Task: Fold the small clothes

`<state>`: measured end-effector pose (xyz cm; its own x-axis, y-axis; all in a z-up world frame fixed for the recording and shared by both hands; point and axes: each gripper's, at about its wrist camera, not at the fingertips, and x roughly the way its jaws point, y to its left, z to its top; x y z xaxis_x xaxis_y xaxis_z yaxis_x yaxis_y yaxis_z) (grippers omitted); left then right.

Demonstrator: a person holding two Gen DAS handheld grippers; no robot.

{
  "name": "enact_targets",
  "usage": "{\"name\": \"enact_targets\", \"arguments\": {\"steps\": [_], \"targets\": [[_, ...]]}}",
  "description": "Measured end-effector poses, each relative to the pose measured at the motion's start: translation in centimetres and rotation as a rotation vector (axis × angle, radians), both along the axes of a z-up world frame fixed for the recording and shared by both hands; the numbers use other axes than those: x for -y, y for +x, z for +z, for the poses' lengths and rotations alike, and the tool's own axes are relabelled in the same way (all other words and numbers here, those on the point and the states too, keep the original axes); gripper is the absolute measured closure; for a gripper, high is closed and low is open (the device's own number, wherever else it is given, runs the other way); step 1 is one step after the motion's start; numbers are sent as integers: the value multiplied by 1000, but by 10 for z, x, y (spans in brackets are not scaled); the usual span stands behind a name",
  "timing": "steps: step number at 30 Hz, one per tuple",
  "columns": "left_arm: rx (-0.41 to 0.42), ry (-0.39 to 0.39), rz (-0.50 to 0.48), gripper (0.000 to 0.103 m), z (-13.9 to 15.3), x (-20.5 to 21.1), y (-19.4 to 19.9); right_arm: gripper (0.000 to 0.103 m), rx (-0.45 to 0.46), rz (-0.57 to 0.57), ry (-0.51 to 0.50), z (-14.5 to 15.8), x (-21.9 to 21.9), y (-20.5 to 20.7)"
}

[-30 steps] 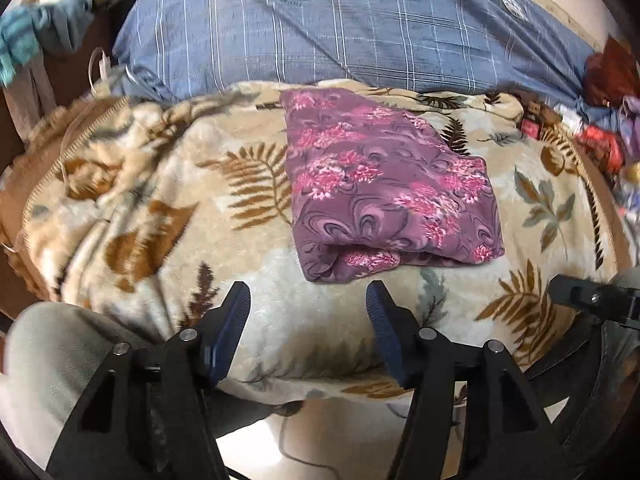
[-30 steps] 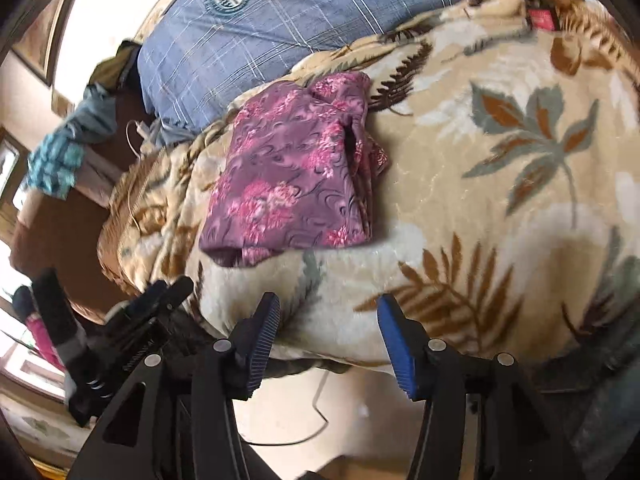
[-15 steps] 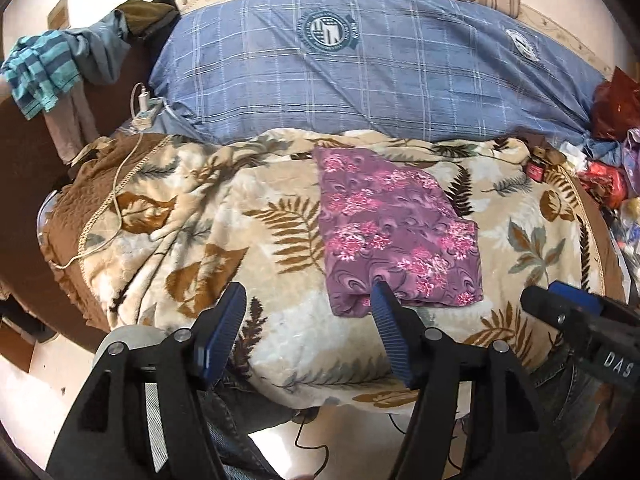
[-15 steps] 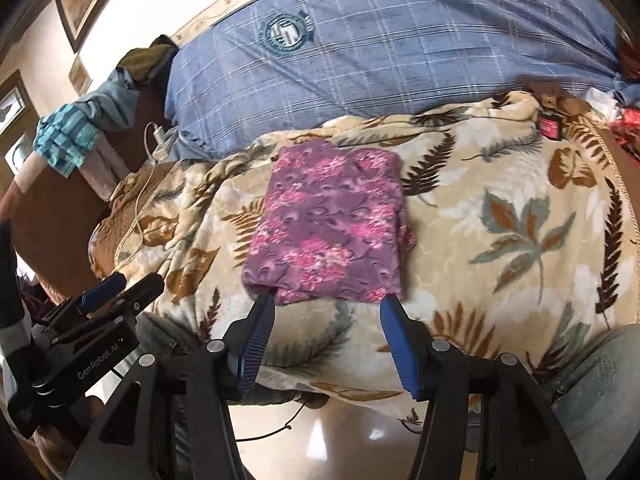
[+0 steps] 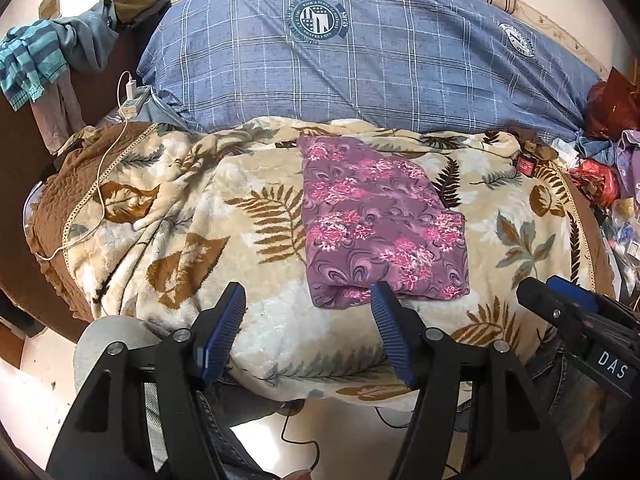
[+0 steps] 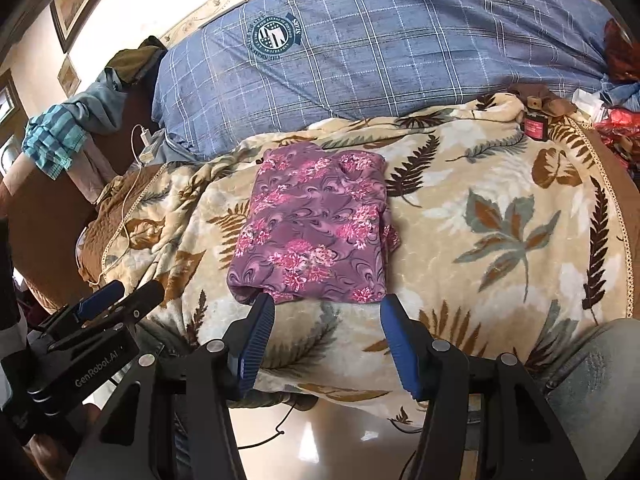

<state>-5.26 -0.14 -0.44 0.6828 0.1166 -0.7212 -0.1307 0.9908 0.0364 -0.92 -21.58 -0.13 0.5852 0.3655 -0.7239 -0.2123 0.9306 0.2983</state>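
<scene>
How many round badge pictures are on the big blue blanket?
2. One round badge sits near the top middle of the blue blanket; the other badge is near its right end. More could be hidden in folds.

A leaf-print blanket (image 5: 248,248) covered the bed; behind it lay a blue plaid pillow (image 5: 360,64) and a white charger (image 5: 130,100).

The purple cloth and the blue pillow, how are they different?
The purple cloth has pink flowers; the blue pillow has white checks and round badges. The cloth lies flat and folded; the pillow is puffy. The cloth looks far smaller than the pillow. Both lie on the bed, and neither gripper touches them.
</scene>
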Motion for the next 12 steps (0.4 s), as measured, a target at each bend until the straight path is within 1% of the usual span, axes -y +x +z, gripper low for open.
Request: {"name": "enact_targets", "arguments": {"steps": [4,7,9,12], "targets": [[3,-4,-16,38,0,0,2,45,-1,-1,-2,0,0,-1],[24,2,-28,38,1,4,6,45,9,-8,3,0,3,2],[35,-18,-48,38,3,8,13,45,11,-19,18,-2,8,6],[37,-67,-46,38,7,5,29,45,-3,-22,25,-4,12,21]]}}
